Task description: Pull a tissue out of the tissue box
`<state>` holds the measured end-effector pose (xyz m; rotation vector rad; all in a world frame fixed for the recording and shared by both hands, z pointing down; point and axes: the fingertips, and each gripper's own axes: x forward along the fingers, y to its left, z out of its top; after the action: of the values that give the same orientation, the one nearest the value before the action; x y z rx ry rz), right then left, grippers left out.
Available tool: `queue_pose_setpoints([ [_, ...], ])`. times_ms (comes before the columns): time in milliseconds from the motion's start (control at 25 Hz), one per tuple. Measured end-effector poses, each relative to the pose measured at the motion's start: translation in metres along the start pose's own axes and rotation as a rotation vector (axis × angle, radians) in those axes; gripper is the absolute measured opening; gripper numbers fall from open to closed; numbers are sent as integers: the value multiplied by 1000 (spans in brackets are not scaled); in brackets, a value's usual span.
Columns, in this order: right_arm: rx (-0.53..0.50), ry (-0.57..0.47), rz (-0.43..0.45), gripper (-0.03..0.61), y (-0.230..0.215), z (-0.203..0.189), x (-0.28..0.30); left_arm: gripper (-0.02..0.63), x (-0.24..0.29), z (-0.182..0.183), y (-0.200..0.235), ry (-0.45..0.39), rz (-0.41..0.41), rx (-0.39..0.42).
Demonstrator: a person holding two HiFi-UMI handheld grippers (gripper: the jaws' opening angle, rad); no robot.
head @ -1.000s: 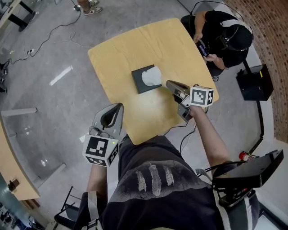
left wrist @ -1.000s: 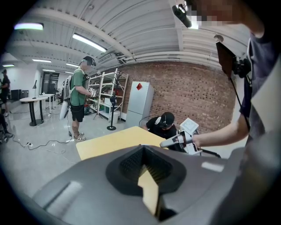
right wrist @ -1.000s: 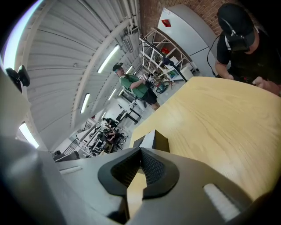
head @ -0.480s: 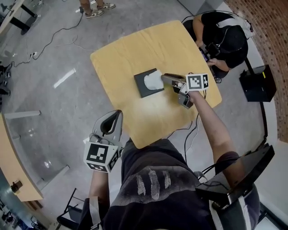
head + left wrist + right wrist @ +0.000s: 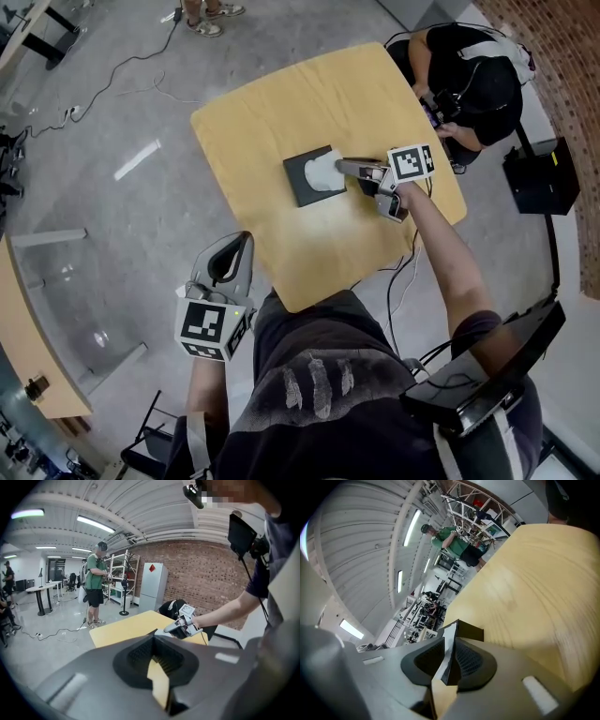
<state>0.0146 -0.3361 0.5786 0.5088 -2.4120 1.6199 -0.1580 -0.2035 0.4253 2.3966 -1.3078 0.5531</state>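
Tissue (image 5: 322,172) dead ahead of right gripper (image 5: 341,167), its edge between narrowly parted jaws, just been closing; pinch unconfirmed. Left gripper (image 5: 239,246) well back, jaws together, empty.

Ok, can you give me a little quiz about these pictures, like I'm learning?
1. True or false: the left claw is touching the tissue box.
2. What is between the jaws of the right claw? A a tissue, B a spoon, C a pencil.
3. Fill in: the tissue box sits on the yellow ____.

Key
1. False.
2. A. Those jaws have just been closing.
3. table.
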Motion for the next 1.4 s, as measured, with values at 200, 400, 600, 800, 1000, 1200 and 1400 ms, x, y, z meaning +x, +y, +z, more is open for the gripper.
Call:
queue_pose_setpoints([
  [200,30,-25,27,7,6,1,-1,0,1,7,-2,-11,-4,11],
  [400,38,-36,58,2,17,3,-4,0,2,10,-5,-10,-7,21],
  [600,44,-81,107,0,36,10,-10,0,-1,11,-14,-11,-4,31],
  [800,-10,-66,119,0,53,13,-7,0,-8,17,-16,-33,-5,41],
  [1000,-12,-67,86,0,58,16,-12,0,-13,21,-22,-43,3,53],
  [1200,-32,-79,81,0,66,15,-20,0,-17,21,-35,-42,4,68],
  [1400,-58,-88,84,0,76,16,-30,0,-18,24,-45,-48,6,83],
])
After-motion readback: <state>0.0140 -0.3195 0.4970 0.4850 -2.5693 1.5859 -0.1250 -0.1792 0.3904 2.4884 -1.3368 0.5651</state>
